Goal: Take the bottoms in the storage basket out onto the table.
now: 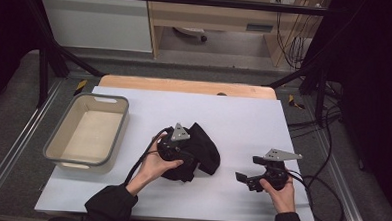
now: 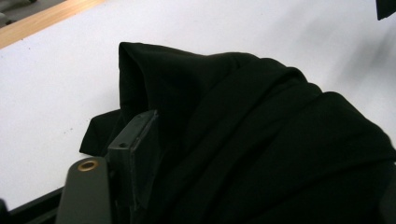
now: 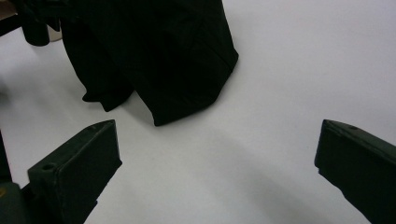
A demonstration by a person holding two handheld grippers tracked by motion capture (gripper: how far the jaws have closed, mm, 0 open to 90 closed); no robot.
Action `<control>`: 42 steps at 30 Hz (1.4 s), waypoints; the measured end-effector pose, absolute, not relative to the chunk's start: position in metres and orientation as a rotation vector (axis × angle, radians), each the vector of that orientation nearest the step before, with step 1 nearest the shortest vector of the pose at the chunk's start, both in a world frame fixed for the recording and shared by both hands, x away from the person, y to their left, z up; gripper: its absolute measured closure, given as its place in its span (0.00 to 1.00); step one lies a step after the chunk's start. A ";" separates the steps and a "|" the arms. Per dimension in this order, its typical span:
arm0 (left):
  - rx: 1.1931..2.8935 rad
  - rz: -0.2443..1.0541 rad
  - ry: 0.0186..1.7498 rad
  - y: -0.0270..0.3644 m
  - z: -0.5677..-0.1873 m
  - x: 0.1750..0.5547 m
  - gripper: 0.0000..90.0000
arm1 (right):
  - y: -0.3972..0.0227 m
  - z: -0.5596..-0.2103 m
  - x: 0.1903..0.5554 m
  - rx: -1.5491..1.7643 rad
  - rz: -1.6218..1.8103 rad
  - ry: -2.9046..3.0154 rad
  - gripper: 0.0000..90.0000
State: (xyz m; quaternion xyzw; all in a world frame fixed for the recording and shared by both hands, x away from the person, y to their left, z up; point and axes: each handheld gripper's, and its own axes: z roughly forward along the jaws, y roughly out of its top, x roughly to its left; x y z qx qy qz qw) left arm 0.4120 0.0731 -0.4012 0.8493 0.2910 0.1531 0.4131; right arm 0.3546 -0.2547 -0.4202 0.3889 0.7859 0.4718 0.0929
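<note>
A crumpled black cloth [image 1: 205, 148] lies on the white tabletop [image 1: 243, 120] near the middle. My left gripper [image 1: 188, 157] is pushed into its left side, with a hand around the gripper body. In the left gripper view the cloth [image 2: 261, 126] is heaped between and over the jaws. One finger [image 2: 137, 149] shows beside a fold, the other is hidden, and the jaws stand wide. My right gripper [image 1: 246, 169] hovers over bare table to the cloth's right, open with nothing between its fingers [image 3: 217, 135]. The cloth [image 3: 154, 56] lies ahead of it.
A grey-rimmed beige bin [image 1: 119, 119] stands at the table's left with nothing in it. A wooden strip [image 1: 185, 86] runs along the far edge. Black cables [image 1: 325, 196] trail off the right side. Dark frame bars cross behind the table.
</note>
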 end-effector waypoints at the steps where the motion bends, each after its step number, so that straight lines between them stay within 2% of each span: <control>1: 2.140 0.378 0.733 0.073 -0.400 0.412 0.31 | -0.255 -0.420 0.355 1.156 1.400 2.333 0.01; 6: 2.163 0.370 0.738 0.075 -0.394 0.411 0.25 | -0.255 -0.420 0.355 1.154 1.399 2.333 0.01; 42: 2.171 0.370 0.767 0.098 -0.379 0.403 0.08 | -0.255 -0.420 0.354 1.153 1.402 2.332 0.01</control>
